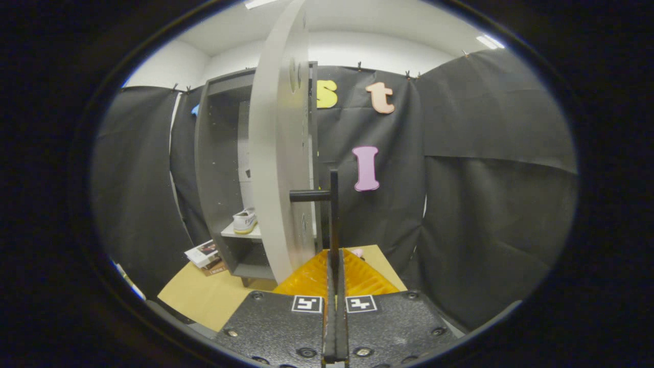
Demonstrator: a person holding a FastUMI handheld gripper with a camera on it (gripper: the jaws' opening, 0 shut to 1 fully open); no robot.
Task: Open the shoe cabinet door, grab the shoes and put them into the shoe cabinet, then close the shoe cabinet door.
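The grey shoe cabinet (219, 168) stands ahead to the left with its door (278, 153) swung out towards me, seen nearly edge-on. A white shoe (245, 221) with a yellowish sole rests on the cabinet's shelf. The door's black handle (333, 204) is a thin upright bar on a short stub. My gripper (335, 258) is shut on the lower end of that bar, with both fingers pressed against it from either side.
A small stack of boxes or books (205, 254) lies on the tan floor mat (204, 296) left of the cabinet's foot. Black cloth walls close in behind and to the right. A small pink object (357, 252) lies on the mat beyond the fingers.
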